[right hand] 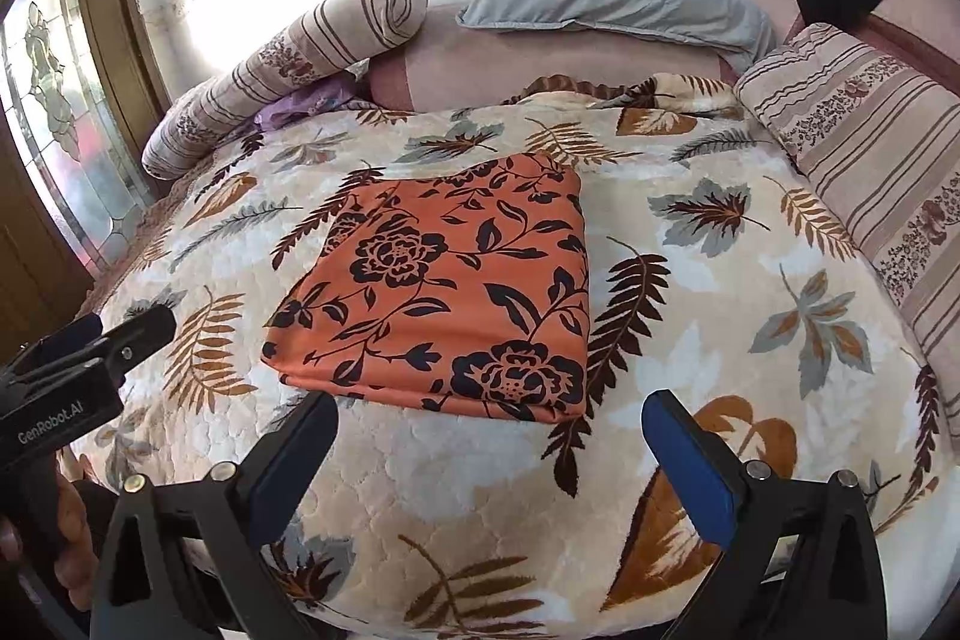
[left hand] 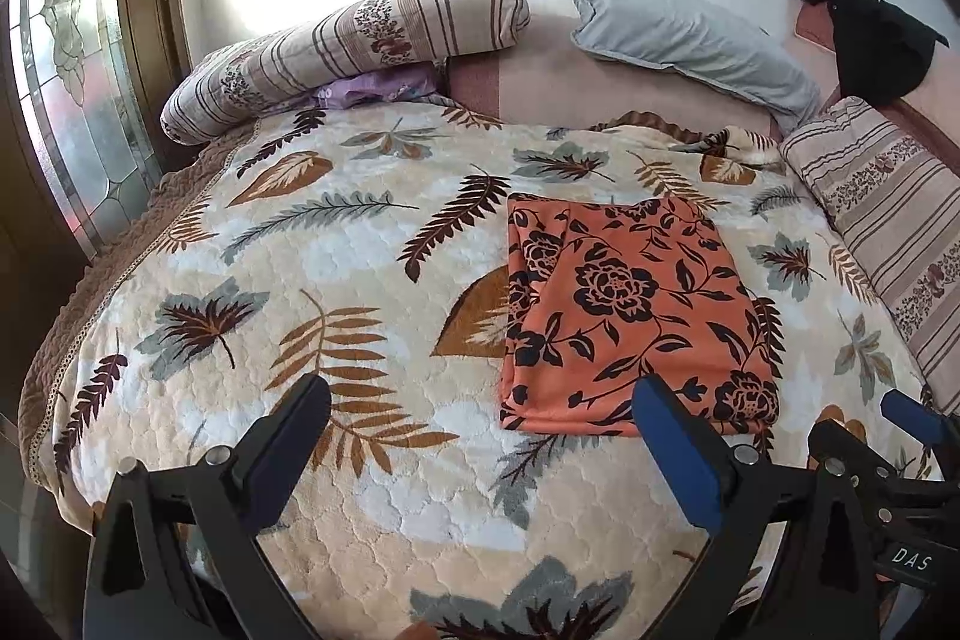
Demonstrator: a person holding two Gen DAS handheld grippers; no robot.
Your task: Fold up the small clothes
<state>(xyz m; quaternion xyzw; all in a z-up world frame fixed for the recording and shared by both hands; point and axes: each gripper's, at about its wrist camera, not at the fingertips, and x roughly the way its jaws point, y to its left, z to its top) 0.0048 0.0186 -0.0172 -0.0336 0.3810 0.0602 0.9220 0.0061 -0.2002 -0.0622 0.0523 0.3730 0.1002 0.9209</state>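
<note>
Orange flowered garment [right hand: 438,292] lies folded into a flat, neat rectangle on the leaf-patterned bedspread [right hand: 750,340], apparently finished, with left hand-held gripper [left hand: 480,436] and right hand-held gripper [right hand: 489,451] both spread wide, empty, clear of it.

window [left hand: 66,100]: cut off at left frame edge, glass washed out
hand [right hand: 72,538]: lower left corner, mostly hidden behind gripper handle
</note>
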